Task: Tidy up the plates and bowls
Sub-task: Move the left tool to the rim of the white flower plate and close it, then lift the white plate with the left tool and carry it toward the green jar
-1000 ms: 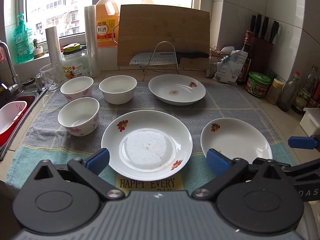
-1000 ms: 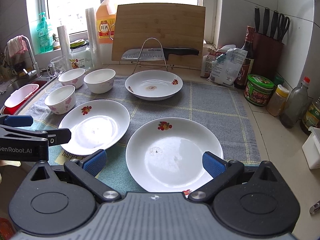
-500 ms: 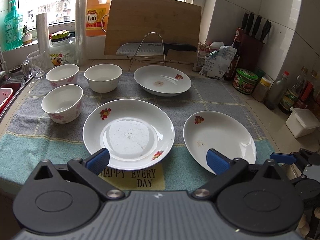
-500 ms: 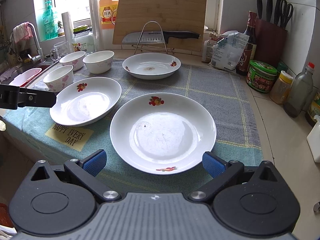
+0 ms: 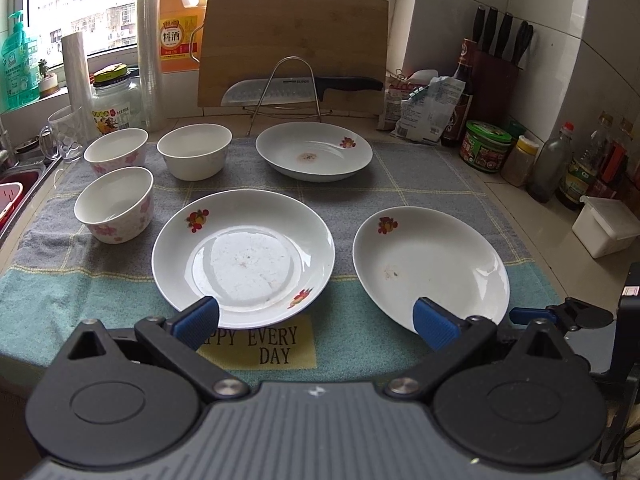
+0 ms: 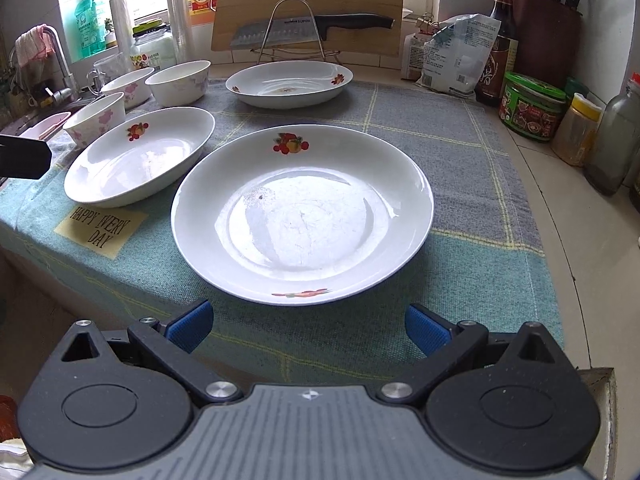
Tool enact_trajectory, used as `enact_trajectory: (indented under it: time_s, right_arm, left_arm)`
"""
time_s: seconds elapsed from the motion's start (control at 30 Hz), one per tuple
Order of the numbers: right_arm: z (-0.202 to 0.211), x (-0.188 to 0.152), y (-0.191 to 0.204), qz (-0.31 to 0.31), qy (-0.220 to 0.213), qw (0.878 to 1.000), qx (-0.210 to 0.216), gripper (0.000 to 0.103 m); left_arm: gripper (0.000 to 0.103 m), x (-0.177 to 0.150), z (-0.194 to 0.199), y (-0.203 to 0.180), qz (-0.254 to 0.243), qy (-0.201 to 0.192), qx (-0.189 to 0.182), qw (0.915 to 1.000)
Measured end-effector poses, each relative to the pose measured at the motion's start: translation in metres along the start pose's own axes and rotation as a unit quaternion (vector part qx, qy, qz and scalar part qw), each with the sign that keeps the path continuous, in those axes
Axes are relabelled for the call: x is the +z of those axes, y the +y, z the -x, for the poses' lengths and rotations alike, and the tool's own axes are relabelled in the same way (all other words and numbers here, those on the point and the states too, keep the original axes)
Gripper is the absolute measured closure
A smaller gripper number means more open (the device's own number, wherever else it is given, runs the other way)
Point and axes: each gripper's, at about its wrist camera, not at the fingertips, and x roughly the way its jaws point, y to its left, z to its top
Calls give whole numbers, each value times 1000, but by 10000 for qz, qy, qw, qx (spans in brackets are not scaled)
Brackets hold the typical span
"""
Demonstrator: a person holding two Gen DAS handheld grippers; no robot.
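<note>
You are holding your left gripper (image 5: 316, 318) low at the near edge of the table (image 5: 516, 184), and its jaws are spread wide with nothing between them. Your right gripper (image 6: 306, 326) is sitting the same way, jaws wide apart and holding nothing.

Three white plates are lying flat on the cloth (image 5: 420, 172). Each one is wearing a little picture of red and orange fruit on its rim. The middle plate (image 5: 243, 258) is sitting just past your left gripper. It is shiny, with a few small specks in its middle. The right plate (image 6: 302, 214) is sitting just past your right gripper. It has a tiny dark speck inside. The far plate (image 5: 314, 151) is sitting at the back, near the wire rack (image 5: 290, 88), and it is showing a small brown spot in its middle.

Three small bowls are standing upright at the left side of the cloth, close to each other. The near bowl (image 5: 115, 204) and the back left bowl (image 5: 116, 152) are wearing pink flowers. The third bowl (image 5: 194, 151) is looking almost plain white. All three look to be holding no food.

A big knife (image 5: 300, 89) is lying across the wire rack, in front of a wooden cutting board (image 5: 294, 36). A yellow label on the cloth is reading "HAPPY EVERY DAY".
</note>
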Motion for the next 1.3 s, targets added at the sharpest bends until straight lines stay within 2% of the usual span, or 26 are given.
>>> enact_trajectory:
  time_s: [0.1, 0.27, 0.37, 0.53, 0.8, 0.97, 1.1, 1.3]
  right_arm:
    - [-7, 0, -1, 107, -18, 9999, 13, 0]
    - [-16, -1, -3, 219, -53, 9997, 17, 0]
    - [-20, -1, -2, 345, -130, 9993, -64, 0]
    - [-24, 1, -3, 402, -238, 9989, 20, 0]
    - [-25, -3, -2, 420, -505, 9978, 20, 0]
    - [-24, -5, -2, 341, -550, 9979, -53, 0]
    - [-24, -5, 0, 253, -550, 9981, -135, 0]
    - [-23, -8, 4, 156, -611, 9977, -247, 0]
  left_arm:
    - [1, 1, -4, 1, 66, 25, 85, 9999]
    - [1, 7, -14, 4, 293, 176, -143, 9993]
    - [1, 11, -25, 2, 249, 326, -124, 9991]
    - [1, 19, -44, -12, -325, 473, -48, 9983]
    - [1, 43, -80, -25, -963, 625, -772, 9904]
    - [1, 63, -105, -36, -1438, 821, -1213, 9787]
    - [3, 75, -128, -47, -1965, 1046, -1554, 9624]
    - [8, 86, -162, -59, -2364, 1547, -2038, 9374]
